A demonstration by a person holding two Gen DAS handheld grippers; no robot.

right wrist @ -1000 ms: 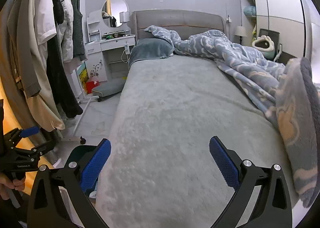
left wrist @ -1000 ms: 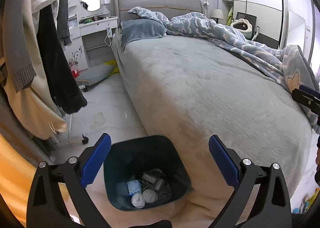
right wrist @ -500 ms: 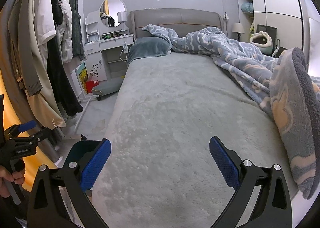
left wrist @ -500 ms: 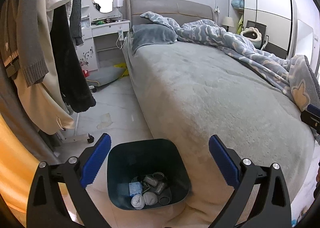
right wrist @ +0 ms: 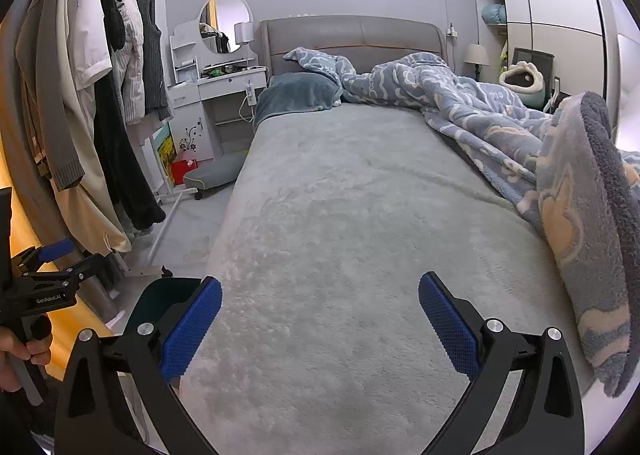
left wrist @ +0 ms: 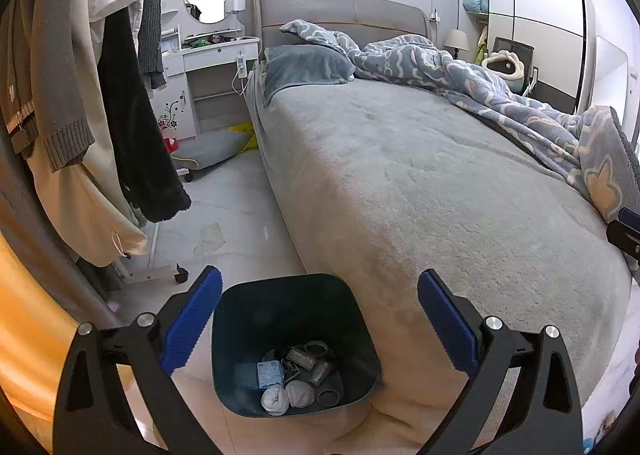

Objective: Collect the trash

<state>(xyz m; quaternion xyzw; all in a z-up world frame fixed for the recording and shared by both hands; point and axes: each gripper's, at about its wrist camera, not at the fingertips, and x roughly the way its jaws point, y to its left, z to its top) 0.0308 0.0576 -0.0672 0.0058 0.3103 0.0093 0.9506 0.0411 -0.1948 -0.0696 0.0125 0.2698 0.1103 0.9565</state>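
A dark teal trash bin (left wrist: 244,331) stands on the floor at the foot corner of the bed. It holds several pieces of trash (left wrist: 298,377): crumpled cans, white wads and a small blue packet. My left gripper (left wrist: 320,325) is open and empty, held above the bin. My right gripper (right wrist: 320,329) is open and empty over the grey bedspread; the bin's rim (right wrist: 160,297) shows at its left, behind the left finger. The left gripper also shows in the right wrist view (right wrist: 52,271), at the far left.
A grey bed (left wrist: 420,183) fills the middle and right, with a blue patterned blanket (right wrist: 500,127) bunched along its right side. Clothes (left wrist: 120,115) hang on a rack at the left. A white dressing table (right wrist: 216,95) stands by the headboard. A paper scrap (left wrist: 210,237) lies on the floor.
Both grippers have drawn back and risen a little, so more of the room shows. The bin sits slightly lower and smaller in the left view. Both grippers stay open.
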